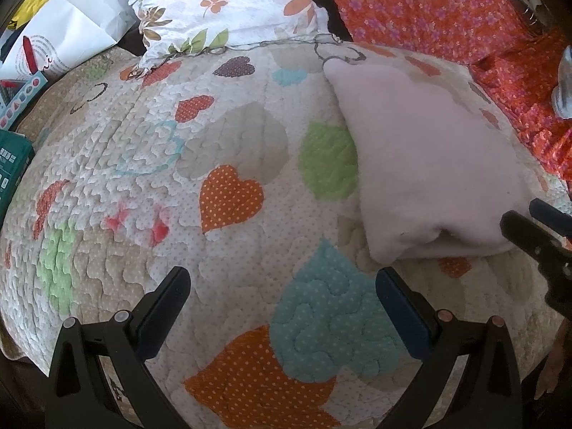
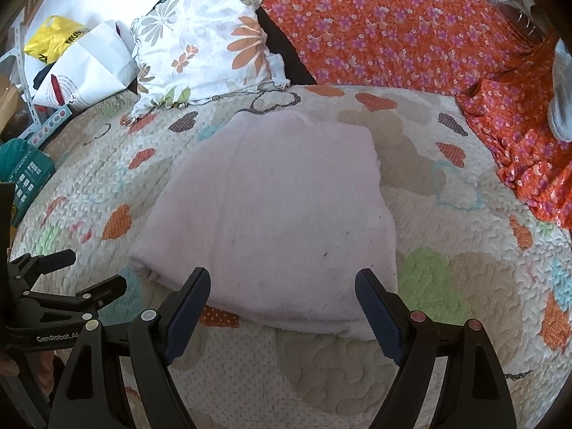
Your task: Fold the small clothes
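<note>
- A pale pink folded cloth point(image 2: 271, 214) lies flat on the heart-patterned quilt point(image 2: 447, 321) of the bed, its thick folded edge toward the near side.
- The right gripper point(image 2: 282, 291) hangs just over that near edge, fingers point(image 2: 375, 307) spread wide to either side of it, holding nothing.
- The left gripper point(image 1: 282, 293) is off to the left of the cloth, over bare quilt above a teal heart; its fingers point(image 1: 166, 304) are also wide apart and empty.
- From the left wrist view the cloth point(image 1: 429, 164) sits to the right, with the right gripper's tips point(image 1: 536, 225) at its near right corner.
- At the far side a floral pillow point(image 2: 203, 43) leans by an orange flowered fabric point(image 2: 393, 25).
- Far left, white paper bags point(image 2: 89, 68) and a yellow bag point(image 2: 53, 39) lie beside the bed.
</note>
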`<state>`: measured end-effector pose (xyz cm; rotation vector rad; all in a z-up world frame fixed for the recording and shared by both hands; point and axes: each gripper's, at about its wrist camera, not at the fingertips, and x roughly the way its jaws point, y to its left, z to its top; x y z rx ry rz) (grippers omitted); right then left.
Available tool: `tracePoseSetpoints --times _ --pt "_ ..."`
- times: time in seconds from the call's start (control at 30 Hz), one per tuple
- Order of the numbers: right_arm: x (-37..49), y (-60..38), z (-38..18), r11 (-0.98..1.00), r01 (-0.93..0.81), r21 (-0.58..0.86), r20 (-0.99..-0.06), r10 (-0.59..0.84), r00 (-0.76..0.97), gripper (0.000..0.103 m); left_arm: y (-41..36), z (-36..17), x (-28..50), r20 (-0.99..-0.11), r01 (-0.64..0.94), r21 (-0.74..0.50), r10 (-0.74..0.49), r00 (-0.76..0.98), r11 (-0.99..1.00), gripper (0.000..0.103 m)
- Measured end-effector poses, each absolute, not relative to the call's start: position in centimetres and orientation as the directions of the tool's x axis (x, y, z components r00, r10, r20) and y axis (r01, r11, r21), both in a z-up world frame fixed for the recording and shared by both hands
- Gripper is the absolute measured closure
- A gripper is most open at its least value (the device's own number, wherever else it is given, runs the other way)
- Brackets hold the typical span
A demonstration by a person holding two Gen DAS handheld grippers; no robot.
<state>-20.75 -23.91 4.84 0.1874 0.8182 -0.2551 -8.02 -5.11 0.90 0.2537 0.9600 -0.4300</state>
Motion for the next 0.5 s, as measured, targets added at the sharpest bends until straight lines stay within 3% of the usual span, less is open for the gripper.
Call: tracePoseSetpoints --times 0.5 --pt "-20.7 -23.8 4.8 0.954 0.293 0.066 -0.741 -0.150 0.654 0.016 -5.1 2.2 -8.7 -0.791 0.496 -0.049 -0.337 0.510 0.867 0.000"
